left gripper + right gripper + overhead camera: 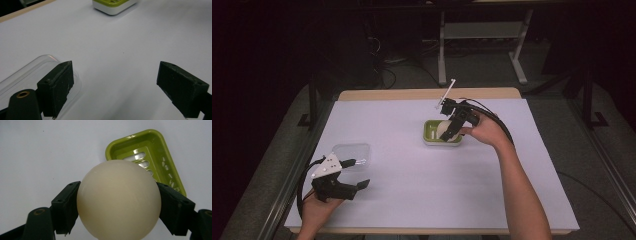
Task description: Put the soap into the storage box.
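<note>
Cream ball [118, 200] clamped between right gripper [118, 205] jaws, above the green soap dish [160, 157]. We see left gripper [115, 85] jaws wide apart, holding nothing, touching clear plastic lid [32, 72].

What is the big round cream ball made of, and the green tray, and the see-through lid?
Round cream ball: probably soap or wax, smooth with a dull, soft sheen. Green slotted tray: glossy moulded plastic, with bright highlights on its rim. Clear rounded lid: thin transparent plastic, the white table showing through.
</note>
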Tool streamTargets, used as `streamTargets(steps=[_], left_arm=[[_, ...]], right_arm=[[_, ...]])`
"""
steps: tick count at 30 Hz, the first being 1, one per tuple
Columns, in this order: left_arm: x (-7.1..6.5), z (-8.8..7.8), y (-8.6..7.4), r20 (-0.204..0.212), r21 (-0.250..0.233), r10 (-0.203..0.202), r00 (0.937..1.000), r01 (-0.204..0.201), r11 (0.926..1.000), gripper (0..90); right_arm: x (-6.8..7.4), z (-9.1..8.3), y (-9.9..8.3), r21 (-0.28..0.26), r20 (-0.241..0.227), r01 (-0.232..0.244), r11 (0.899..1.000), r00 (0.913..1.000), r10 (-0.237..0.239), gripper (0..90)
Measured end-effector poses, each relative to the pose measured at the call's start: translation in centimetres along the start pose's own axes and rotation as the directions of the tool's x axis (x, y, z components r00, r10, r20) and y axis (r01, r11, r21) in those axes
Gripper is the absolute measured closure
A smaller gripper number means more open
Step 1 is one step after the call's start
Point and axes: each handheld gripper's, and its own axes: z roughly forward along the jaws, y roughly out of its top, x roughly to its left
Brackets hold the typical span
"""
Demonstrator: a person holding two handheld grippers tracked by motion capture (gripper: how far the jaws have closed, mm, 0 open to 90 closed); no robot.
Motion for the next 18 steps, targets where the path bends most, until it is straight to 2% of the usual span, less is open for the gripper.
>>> streamTargets(steps=[8, 18], left_arm=[[0.1, 0.0, 0.0, -0.002, -0.001, -0.004, 1.0000, 0.004, 1.0000, 13.7], [0.0, 0.0, 0.0, -0.003, -0.002, -0.003, 1.0000, 0.003, 1.0000, 13.7]], right_arm=[[-0.8, 0.2, 0.8, -0.020, 0.007, -0.009, 1.000, 0.9999, 0.009, 24.0], [-1.9, 1.4, 0.8, -0.004, 0.018, -0.044, 0.999, 0.9989, 0.044, 24.0]])
